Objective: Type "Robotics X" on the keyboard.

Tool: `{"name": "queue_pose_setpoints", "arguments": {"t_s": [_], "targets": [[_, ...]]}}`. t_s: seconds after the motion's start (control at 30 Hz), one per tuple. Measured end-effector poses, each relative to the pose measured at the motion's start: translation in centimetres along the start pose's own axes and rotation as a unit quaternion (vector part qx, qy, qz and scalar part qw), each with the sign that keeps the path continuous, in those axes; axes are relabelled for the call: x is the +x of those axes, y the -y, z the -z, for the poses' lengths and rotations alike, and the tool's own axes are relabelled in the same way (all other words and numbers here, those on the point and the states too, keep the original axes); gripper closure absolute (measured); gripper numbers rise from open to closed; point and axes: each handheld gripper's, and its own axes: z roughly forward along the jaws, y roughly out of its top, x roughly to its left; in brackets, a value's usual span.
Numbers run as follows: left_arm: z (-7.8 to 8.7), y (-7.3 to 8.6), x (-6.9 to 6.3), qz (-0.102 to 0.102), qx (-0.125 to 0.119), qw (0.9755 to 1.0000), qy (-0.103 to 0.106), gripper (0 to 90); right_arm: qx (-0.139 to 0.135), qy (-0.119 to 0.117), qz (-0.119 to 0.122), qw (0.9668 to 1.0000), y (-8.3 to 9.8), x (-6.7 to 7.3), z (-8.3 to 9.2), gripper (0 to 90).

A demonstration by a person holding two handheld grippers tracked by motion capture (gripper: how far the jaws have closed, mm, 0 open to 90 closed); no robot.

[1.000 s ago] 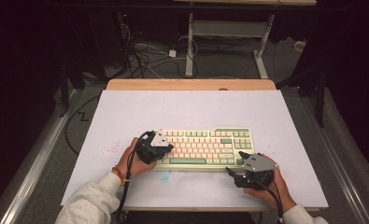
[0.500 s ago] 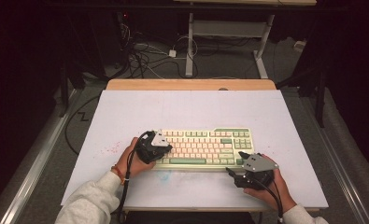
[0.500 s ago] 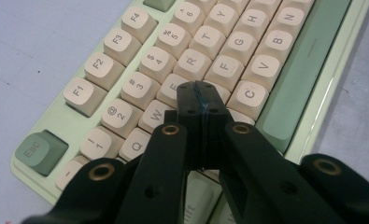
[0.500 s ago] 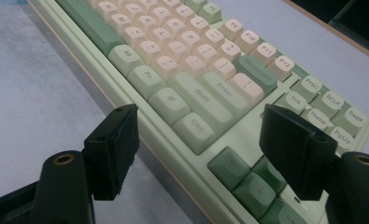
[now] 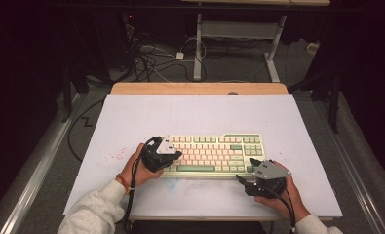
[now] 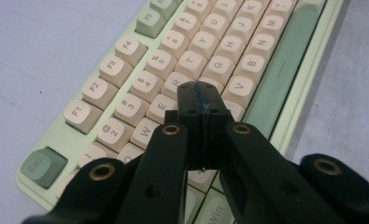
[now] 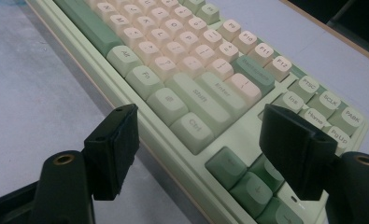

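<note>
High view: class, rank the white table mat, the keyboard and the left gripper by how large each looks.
1. white table mat
2. keyboard
3. left gripper, its fingers shut over the keys

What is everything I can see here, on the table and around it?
keyboard: one, pale green case with cream and green keys, on the sheet near the table's front edge.
sheet: one, white, covering most of the table, faint pink and blue smudges near the front.
table: one, wooden, its far edge bare beyond the sheet.
cables: a tangle, black and white, on the floor behind the table.
frame: one, white metal legs, on the floor at the back.
left gripper: one, black, jaws shut, over the keyboard's left keys.
right gripper: one, black, jaws open, at the keyboard's front right corner.
sleeves: two, light grey, at the bottom edge.
</note>
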Motion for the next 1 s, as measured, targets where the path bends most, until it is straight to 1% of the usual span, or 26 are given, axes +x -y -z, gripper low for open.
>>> {"name": "queue_pose_setpoints", "arguments": {"t_s": [0.2, 0.57, 0.9, 0.93, 1.0], "targets": [[0.4, -0.3, -0.3, -0.005, -0.007, 0.9999, 0.007, 87.7, 0.0, -0.004, -0.006, 1.0, 0.0, 0.0, -0.1, 28.7], [1.0, -0.9, -1.1, -0.016, -0.02, 0.9997, 0.007, 87.7, 0.0, -0.004, -0.006, 1.0, 0.0, -0.1, 0.0, 28.7], [0.7, -1.4, -1.8, -0.028, -0.017, 0.9992, 0.021, 87.7, -0.002, -0.007, -0.006, 1.0, 0.0, 0.0, 0.0, 28.5], [0.7, -1.4, -1.9, -0.029, -0.017, 0.9991, 0.024, 87.7, -0.002, -0.007, -0.007, 1.0, 0.0, 0.0, 0.0, 28.5], [0.8, -1.6, -2.0, -0.032, -0.02, 0.999, 0.024, 87.7, -0.002, -0.007, -0.006, 1.0, 0.0, 0.0, 0.0, 28.5]]}}
